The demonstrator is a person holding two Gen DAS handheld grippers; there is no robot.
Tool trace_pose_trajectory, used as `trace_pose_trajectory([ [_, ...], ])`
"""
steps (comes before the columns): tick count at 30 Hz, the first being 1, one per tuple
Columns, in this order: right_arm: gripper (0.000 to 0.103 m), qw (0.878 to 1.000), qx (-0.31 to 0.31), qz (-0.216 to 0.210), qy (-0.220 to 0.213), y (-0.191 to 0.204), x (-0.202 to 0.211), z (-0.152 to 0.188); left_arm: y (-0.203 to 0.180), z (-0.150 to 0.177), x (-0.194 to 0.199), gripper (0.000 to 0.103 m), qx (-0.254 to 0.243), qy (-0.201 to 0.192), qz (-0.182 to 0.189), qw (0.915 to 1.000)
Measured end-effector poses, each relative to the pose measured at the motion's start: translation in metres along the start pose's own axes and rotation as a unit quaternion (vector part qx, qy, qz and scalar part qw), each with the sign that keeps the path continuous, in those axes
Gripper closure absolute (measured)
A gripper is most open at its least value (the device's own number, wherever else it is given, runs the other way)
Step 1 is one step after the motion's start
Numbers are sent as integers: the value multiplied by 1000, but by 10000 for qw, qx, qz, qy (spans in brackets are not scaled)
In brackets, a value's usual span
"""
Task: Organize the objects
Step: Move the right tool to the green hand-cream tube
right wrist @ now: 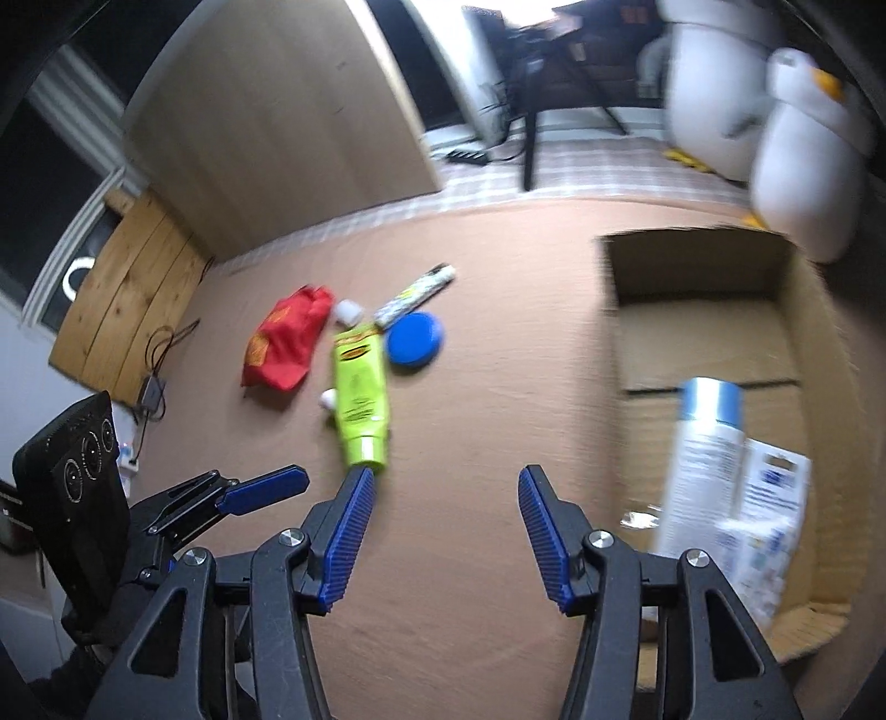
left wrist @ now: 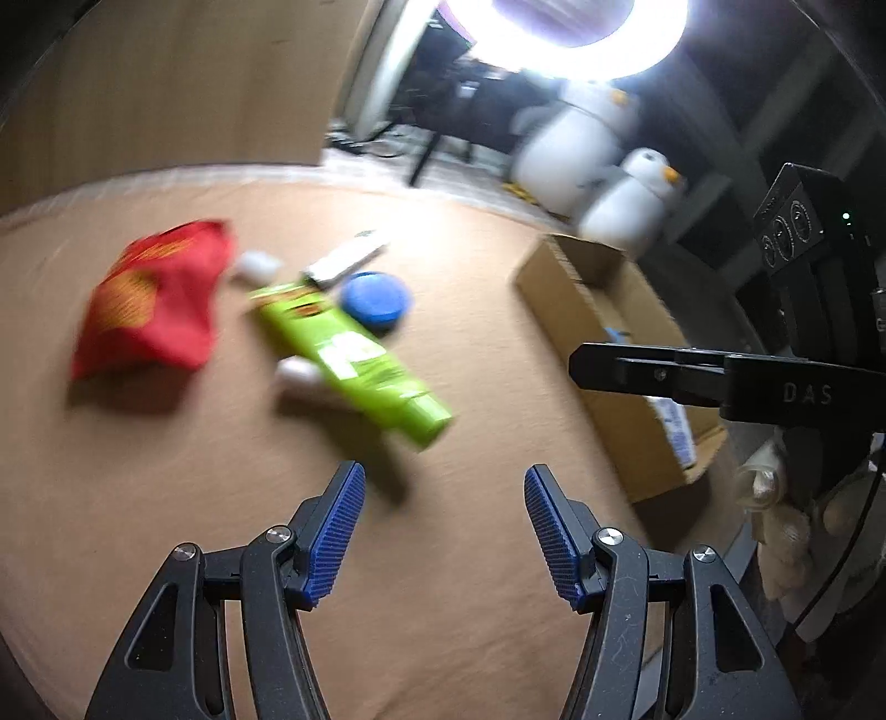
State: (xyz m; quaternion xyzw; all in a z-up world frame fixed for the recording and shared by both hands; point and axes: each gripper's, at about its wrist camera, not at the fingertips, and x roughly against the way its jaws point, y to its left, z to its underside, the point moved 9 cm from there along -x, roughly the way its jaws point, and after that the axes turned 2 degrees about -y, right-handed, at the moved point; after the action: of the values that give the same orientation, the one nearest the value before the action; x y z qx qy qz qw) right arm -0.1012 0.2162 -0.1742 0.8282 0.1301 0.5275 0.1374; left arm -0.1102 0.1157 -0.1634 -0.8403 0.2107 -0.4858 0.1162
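A green tube lies on the tan surface, with a red bag to its left, a blue disc and a white stick pack behind it, and small white items beside it. My left gripper is open and empty, just short of the tube's cap. The cardboard box stands to the right. In the right wrist view the green tube, red bag, blue disc and box show. My right gripper is open and empty, left of the box. A white-blue bottle lies inside.
Two white penguin plush toys stand behind the box. A bright ring lamp shines above. A wooden board and cables lie at the left edge. The right gripper's body reaches in over the box.
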Motion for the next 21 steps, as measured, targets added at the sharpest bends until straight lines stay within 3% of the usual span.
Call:
trace_pose_trajectory([
  [11,52,9943,790,112,701,58,-85,-8,60,20,25,39,480,-67,-225,9986],
  [21,52,9884,1056,702,835,45,-106,-13,78,25,31,39,685,-108,-309,9971],
])
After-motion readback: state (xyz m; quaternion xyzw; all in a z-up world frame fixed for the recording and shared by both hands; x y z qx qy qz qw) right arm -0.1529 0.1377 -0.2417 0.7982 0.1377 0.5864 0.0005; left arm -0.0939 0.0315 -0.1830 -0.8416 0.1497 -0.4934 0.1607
